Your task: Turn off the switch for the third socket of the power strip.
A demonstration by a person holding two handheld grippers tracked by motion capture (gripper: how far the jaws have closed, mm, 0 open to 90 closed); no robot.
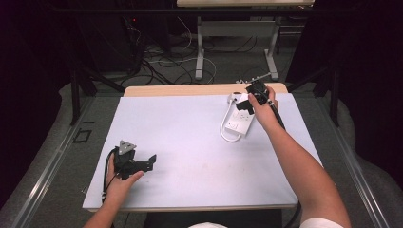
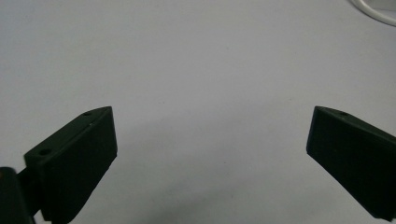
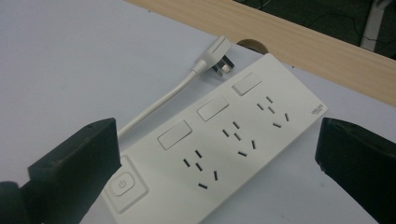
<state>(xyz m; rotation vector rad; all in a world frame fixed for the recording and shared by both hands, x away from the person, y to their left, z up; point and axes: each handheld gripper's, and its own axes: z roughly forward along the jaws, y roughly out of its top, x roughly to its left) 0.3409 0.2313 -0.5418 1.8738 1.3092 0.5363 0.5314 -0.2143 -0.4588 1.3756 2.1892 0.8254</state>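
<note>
A white power strip (image 1: 240,118) lies at the far right of the white mat, with three socket groups, three rocker switches and a power button (image 3: 122,184). Its white cable (image 1: 227,135) loops at its left side, and the plug (image 3: 215,51) rests by the strip's far end. My right gripper (image 1: 246,102) hovers just above the strip, its jaws wide apart either side of it and touching nothing (image 3: 217,128). My left gripper (image 1: 151,160) rests at the near left of the mat, open over bare surface (image 2: 210,114).
The white mat (image 1: 190,137) covers most of the table, leaving a wooden strip (image 1: 190,89) along the far edge. A round hole (image 3: 254,44) in the wood sits behind the plug. Floor cables and another table's legs (image 1: 200,57) lie beyond.
</note>
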